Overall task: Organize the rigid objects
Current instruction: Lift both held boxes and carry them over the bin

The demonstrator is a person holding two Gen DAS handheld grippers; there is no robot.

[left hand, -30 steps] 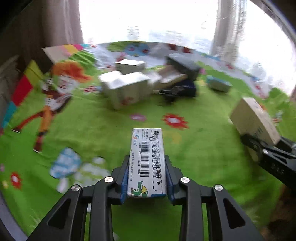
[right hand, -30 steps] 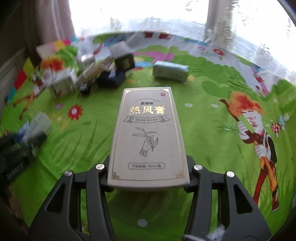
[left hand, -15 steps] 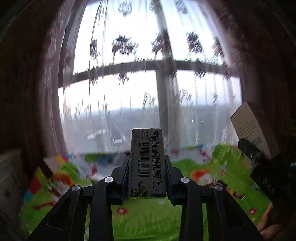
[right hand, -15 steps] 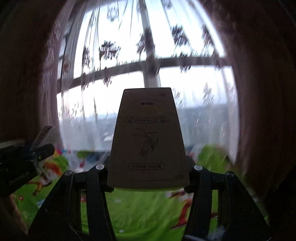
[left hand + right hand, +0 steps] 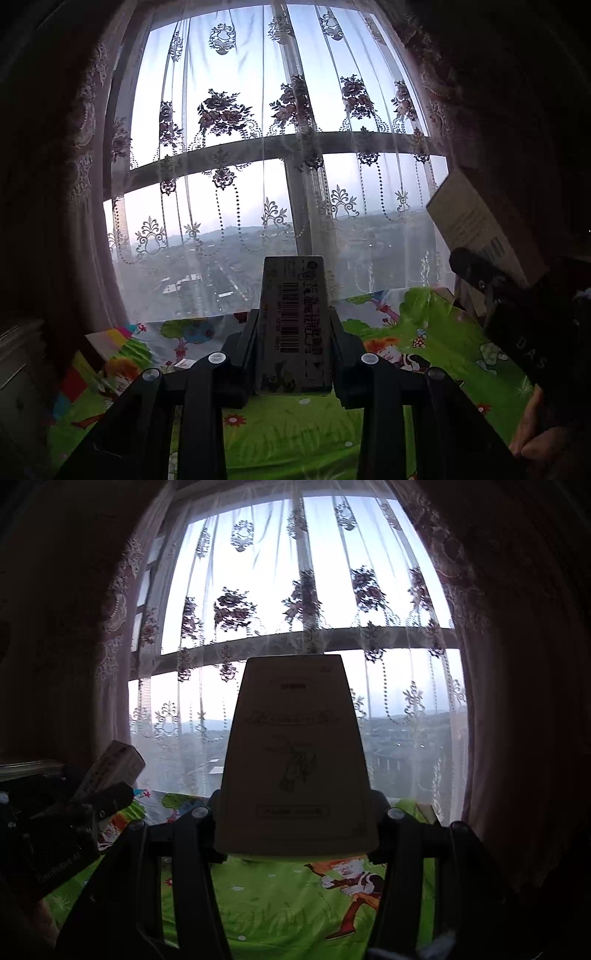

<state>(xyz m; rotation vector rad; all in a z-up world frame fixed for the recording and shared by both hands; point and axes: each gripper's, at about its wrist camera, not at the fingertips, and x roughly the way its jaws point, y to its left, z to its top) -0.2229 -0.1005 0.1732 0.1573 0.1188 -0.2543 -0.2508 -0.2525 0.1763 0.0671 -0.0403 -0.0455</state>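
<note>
Our left tool [image 5: 293, 354] is clamped on the narrow barcode box [image 5: 293, 325], and our right tool [image 5: 295, 823] is clamped on the wide tan box [image 5: 295, 753]; both are held in the air, well above the green cartoon mat [image 5: 295, 435], facing the lace curtain [image 5: 258, 147]. Each box is gripped only at its near end, so it could pivot or slip out if we swing quickly. With both tools aimed at the window, we cannot see where to set them. Each box's long axis runs straight ahead along the fingers, far end toward the window.
</note>
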